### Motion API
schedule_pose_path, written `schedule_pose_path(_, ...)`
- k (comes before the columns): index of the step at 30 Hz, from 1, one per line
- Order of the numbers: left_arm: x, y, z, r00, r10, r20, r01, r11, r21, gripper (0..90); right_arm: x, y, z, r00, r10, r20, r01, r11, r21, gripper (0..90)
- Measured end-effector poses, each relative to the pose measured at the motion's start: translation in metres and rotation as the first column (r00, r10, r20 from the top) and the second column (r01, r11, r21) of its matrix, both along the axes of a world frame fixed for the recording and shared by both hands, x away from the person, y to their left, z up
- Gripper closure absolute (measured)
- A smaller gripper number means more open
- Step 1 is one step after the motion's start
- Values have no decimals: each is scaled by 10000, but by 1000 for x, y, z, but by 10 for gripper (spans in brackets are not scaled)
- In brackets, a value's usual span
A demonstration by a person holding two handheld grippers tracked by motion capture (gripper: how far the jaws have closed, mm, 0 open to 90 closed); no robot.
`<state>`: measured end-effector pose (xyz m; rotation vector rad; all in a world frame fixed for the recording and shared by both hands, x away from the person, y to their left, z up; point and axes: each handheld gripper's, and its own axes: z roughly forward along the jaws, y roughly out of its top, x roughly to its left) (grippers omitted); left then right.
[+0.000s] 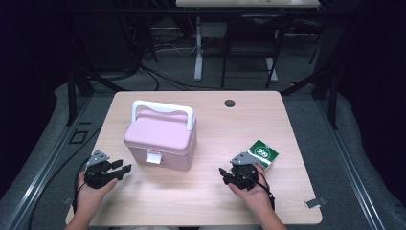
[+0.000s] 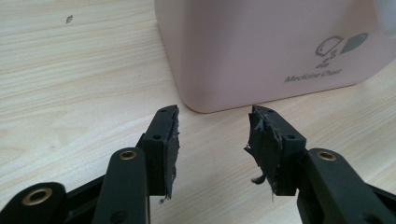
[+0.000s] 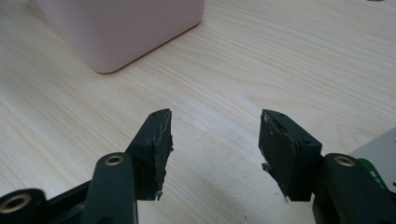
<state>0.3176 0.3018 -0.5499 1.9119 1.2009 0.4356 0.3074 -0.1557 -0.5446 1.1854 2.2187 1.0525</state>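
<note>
I am resting my left hand-held gripper (image 1: 120,168) low on the worktop (image 1: 210,206), its jaws standing partly apart with nothing between them. Just ahead of its tips, in the left gripper view, the pink medicine chest (image 2: 275,46) is sitting with its rounded bottom corner nearest to me and the printed label face running off to the right of my jaws. In the high view the chest (image 1: 160,139) is sitting closed, lid down, its white handle (image 1: 163,109) standing upright and a small white latch (image 1: 153,158) showing on the near face. As I judge it, the job in hand is getting that box open, so I am planning to steady the body with this left hand-held gripper: come in square to a flat wall rather than the curved corner, where the pads would slip.

To the right of the chest, my right hand-held gripper (image 1: 223,174) is also hanging partly open and empty, pointing towards the box, whose corner shows up and to the left of its jaws in the right gripper view. A green and white carton (image 1: 263,154) is lying just beside this hand-held gripper, on its outer side. I would bring this one to the latch, nipping it with the tips only and lifting gently, so the light box is not dragging across the worktop.
</note>
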Motion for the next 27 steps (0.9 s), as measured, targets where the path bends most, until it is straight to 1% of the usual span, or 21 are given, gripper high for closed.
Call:
schedule_pose_path(5, -2, -1, 1, 10000, -19, -19, 18, 9999, -126, 518, -1, 2, -1, 9999, -111, -32, 112, 9998, 150, 441)
schedule_pose_path(6, -2, -2, 1, 10000, -32, 15, 32, 9999, -111, 518, -2, 2, -1, 9999, -137, -74, 139, 9996, 263, 476)
schedule_pose_path(9, -4, -2, 2, 9999, -67, 78, 68, 9999, -149, 518, -2, 2, 1, 9999, -135, -67, 137, 9993, 344, 485)
schedule_pose_path(10, -4, -2, 2, 9999, -75, 111, 77, 9998, -188, 519, -2, 3, 1, 9999, -162, -5, 162, 9986, 496, 488)
schedule_pose_path(12, -5, -2, 3, 9999, -125, 119, 127, 9997, -198, 519, -2, 4, 2, 9999, -134, 10, 133, 9983, 568, 487)
schedule_pose_path(15, -5, -2, 3, 9998, -143, 131, 146, 9996, -244, 520, -4, 6, 2, 9998, -158, 81, 154, 9985, 518, 486)
schedule_pose_path(17, -5, -2, 4, 9998, -161, 150, 163, 9997, -160, 523, -4, 7, 3, 9998, -104, 187, 95, 9988, 481, 489)
schedule_pose_path(18, -5, -2, 4, 9998, -122, 127, 124, 9998, -126, 527, -4, 7, 4, 9999, -112, 132, 105, 9987, 493, 493)
schedule_pose_path(21, -5, -1, 6, 9999, -104, 121, 104, 9999, -48, 532, -3, 8, 3, 9998, -127, 167, 118, 9986, 521, 500)
schedule_pose_path(22, -5, -1, 6, 9998, -87, 162, 88, 9999, -105, 539, -2, 8, 2, 9999, -70, 110, 65, 9989, 475, 514)
schedule_pose_path(25, -5, -1, 8, 9998, -40, 197, 41, 10000, -67, 546, -2, 8, 2, 9999, -46, 118, 40, 9989, 472, 517)
schedule_pose_path(27, -5, -1, 9, 9997, -11, 263, 14, 9999, -139, 551, -3, 8, 3, 9999, -76, 102, 71, 9988, 489, 526)
